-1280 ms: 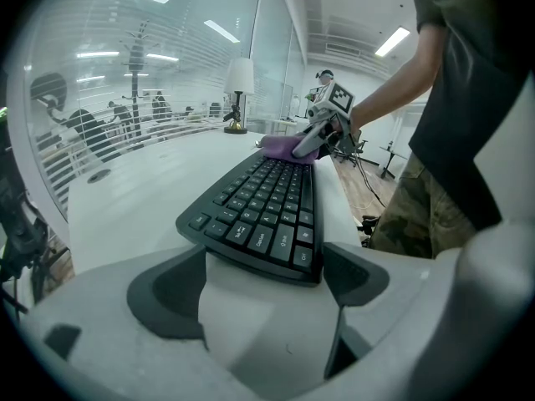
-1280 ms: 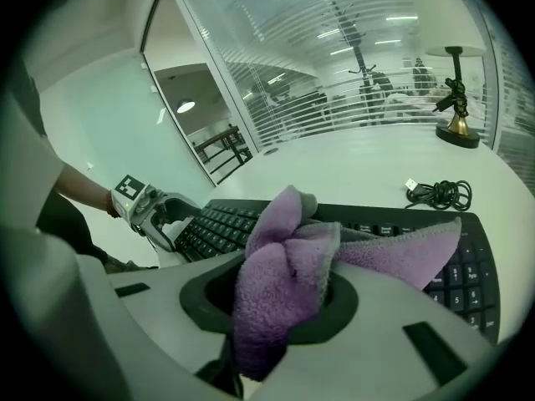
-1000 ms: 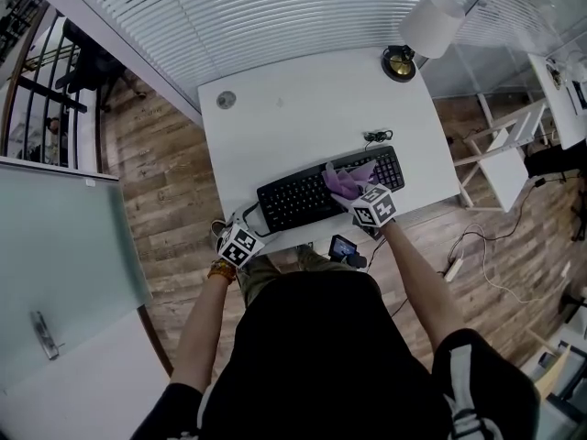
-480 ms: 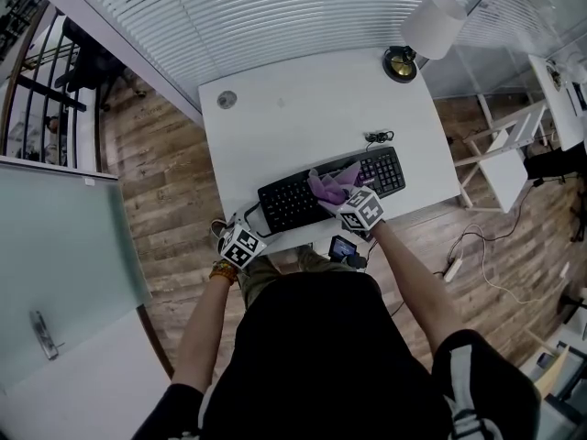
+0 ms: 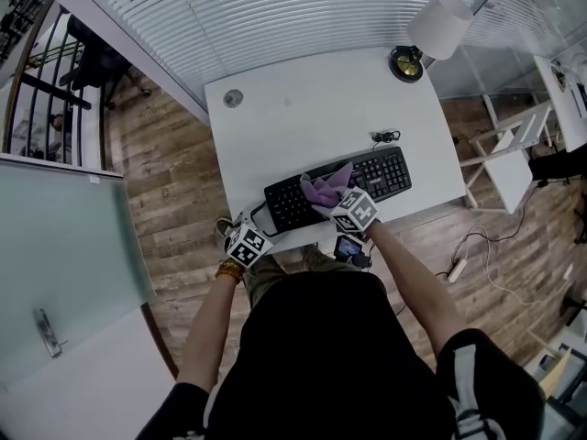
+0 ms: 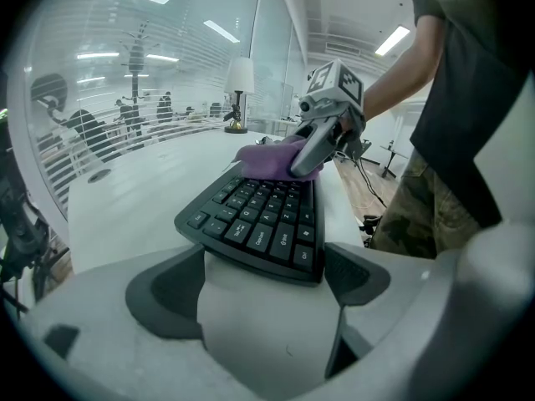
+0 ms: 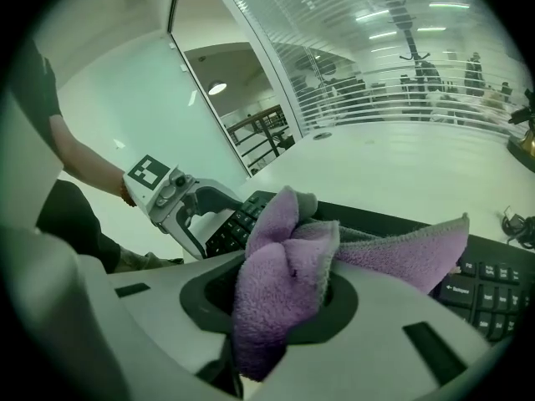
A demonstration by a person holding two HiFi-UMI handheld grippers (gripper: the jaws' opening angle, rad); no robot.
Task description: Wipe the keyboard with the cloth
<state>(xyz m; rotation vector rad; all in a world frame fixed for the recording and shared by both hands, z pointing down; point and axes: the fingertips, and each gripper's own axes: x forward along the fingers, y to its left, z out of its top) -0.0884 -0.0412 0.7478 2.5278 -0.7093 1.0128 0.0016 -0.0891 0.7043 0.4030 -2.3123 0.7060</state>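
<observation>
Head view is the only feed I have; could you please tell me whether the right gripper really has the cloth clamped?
Observer: Yes, the right gripper has its jaws shut on a bunched fold of the purple cloth; the rest drapes onto the keyboard.
Operator: Thank you. And how do the jaws of the left gripper stand?
Observer: Apart, clamping nothing, with the keyboard's near end right at their gap; I cannot tell whether they touch it.
</observation>
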